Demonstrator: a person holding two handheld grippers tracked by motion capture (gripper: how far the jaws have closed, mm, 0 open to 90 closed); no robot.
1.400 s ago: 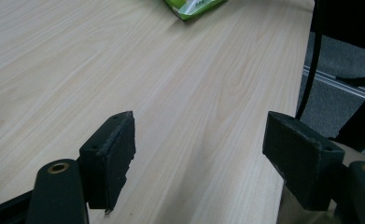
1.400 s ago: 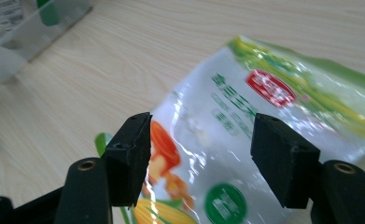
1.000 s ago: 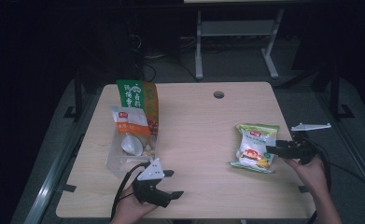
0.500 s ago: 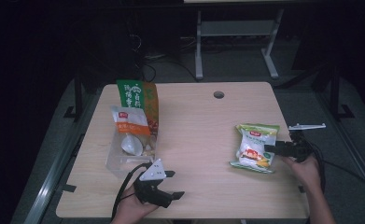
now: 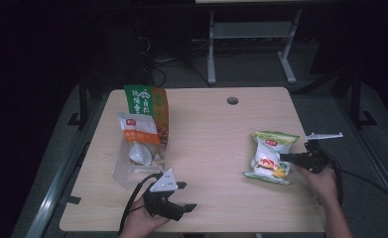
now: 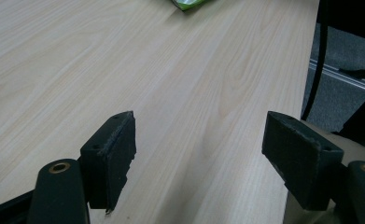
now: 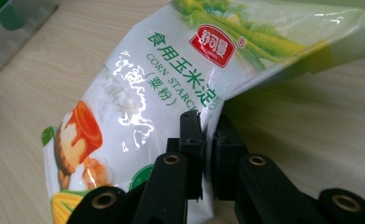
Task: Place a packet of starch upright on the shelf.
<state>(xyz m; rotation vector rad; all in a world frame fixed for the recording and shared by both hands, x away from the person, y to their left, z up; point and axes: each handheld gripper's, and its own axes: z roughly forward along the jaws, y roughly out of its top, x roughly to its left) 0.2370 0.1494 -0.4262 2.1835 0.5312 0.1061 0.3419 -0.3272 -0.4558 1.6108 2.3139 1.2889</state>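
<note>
A white and green bag of corn starch (image 5: 270, 156) lies on the right side of the wooden table (image 5: 216, 134). My right gripper (image 5: 284, 157) comes in from the right, and its jaws have just been closing on the bag. In the right gripper view my right gripper (image 7: 207, 123) is shut on the bag's side edge, with the corn starch bag (image 7: 161, 88) lifted a little off the wood there. My left gripper (image 5: 186, 196) rests near the table's front edge, open. In the left gripper view my left gripper (image 6: 199, 144) has only bare wood between its jaws.
At the left of the table a tall green and orange bag (image 5: 149, 104) stands behind a clear plastic container (image 5: 137, 158) that holds a small orange-labelled packet and a white scoop. A round cable hole (image 5: 232, 100) sits near the far edge. A metal frame (image 5: 251, 34) stands behind the table.
The right gripper's jaws have closed on the edge of the corn starch bag. The left gripper has not moved.
</note>
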